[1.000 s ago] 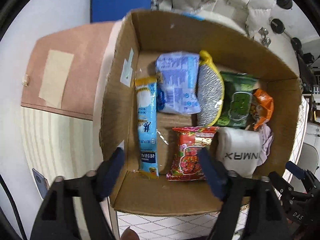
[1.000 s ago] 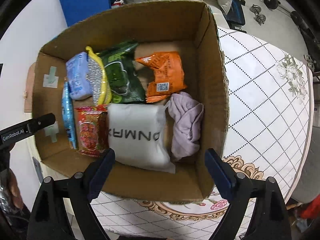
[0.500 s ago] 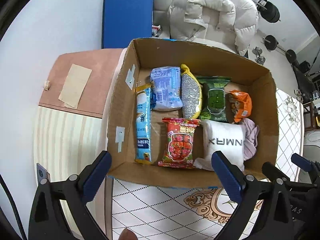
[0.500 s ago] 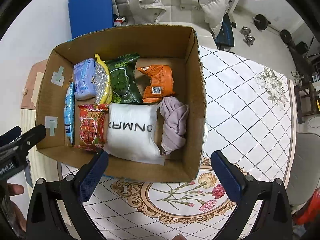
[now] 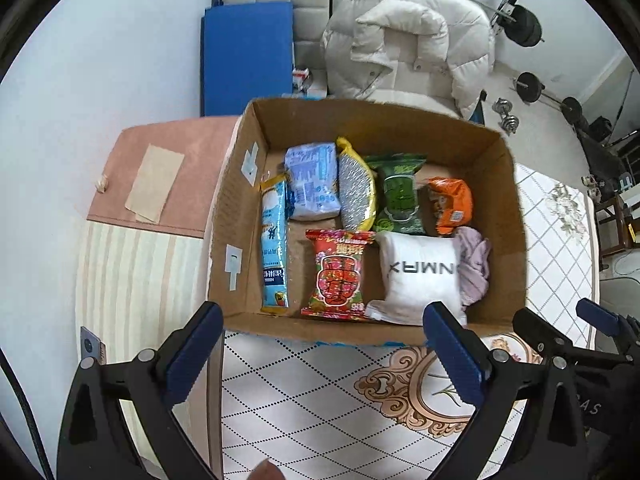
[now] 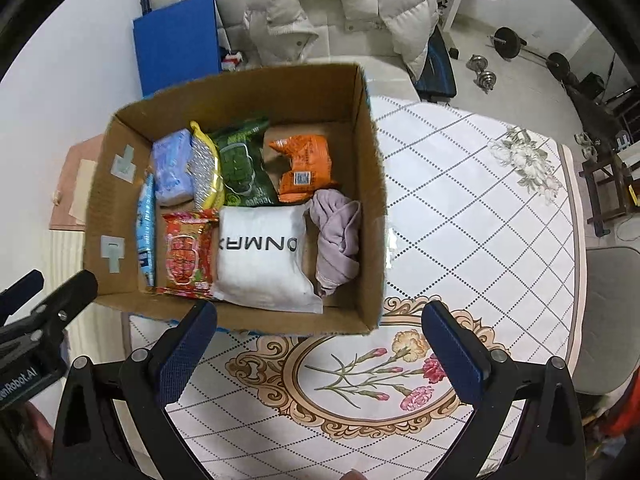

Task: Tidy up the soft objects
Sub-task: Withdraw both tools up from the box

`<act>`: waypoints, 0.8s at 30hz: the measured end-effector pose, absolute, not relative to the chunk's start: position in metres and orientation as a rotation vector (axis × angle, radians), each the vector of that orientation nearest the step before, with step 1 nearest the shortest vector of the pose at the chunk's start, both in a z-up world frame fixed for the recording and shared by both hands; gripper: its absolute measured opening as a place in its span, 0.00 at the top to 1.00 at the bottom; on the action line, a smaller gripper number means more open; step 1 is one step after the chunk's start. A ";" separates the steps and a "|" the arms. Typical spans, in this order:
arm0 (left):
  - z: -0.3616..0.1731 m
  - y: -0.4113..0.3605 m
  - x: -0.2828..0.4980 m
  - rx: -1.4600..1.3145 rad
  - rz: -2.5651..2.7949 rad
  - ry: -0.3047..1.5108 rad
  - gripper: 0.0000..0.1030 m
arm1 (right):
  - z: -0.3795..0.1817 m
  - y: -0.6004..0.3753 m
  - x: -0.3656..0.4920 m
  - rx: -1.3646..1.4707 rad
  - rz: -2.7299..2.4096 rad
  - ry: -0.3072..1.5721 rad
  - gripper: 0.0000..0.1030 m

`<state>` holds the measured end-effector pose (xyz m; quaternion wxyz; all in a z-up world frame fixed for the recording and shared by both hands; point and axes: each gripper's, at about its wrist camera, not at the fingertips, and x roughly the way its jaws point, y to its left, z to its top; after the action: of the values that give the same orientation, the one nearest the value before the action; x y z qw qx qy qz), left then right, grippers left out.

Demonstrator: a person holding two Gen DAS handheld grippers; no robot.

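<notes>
Plainly, the left gripper (image 5: 320, 320) hangs above the near wall of the cardboard box (image 5: 496, 184) with its blue pads spread wide and nothing between them; the right gripper (image 6: 320, 316) is likewise released, empty, over the box's near right corner and the patterned tablecloth (image 6: 460, 216). Inside the box, against its left wall, lies a long light-blue packet (image 5: 274, 240); next to it at the back sit a pale blue pouch (image 5: 312, 180), a yellow-edged silver pack (image 5: 356, 188), a green snack bag (image 5: 400, 192) and an orange snack bag (image 5: 450, 204). Along the box's near wall lie a red snack packet (image 5: 338, 272), a white lettered pillow pack (image 5: 420, 276) and, touching it by the right wall, a crumpled lilac cloth (image 6: 336, 236). Beyond the box a white puffer jacket (image 5: 408, 40) is draped
</notes>
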<state>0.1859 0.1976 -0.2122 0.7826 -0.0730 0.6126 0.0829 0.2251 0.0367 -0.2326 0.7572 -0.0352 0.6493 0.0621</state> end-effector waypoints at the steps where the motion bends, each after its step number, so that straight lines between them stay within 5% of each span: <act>1: -0.202 0.194 0.181 -0.146 0.180 1.307 0.01 | -0.222 0.035 0.221 -0.073 0.140 1.393 0.00; 24: -0.032 0.152 0.054 -0.123 0.161 1.035 0.01 | -0.003 -0.010 0.071 -0.087 0.173 1.036 0.00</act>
<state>0.0535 0.1517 -0.0317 0.8641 -0.0586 0.4940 0.0769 0.0708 -0.0097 -0.0033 0.8644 -0.0416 0.4942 0.0828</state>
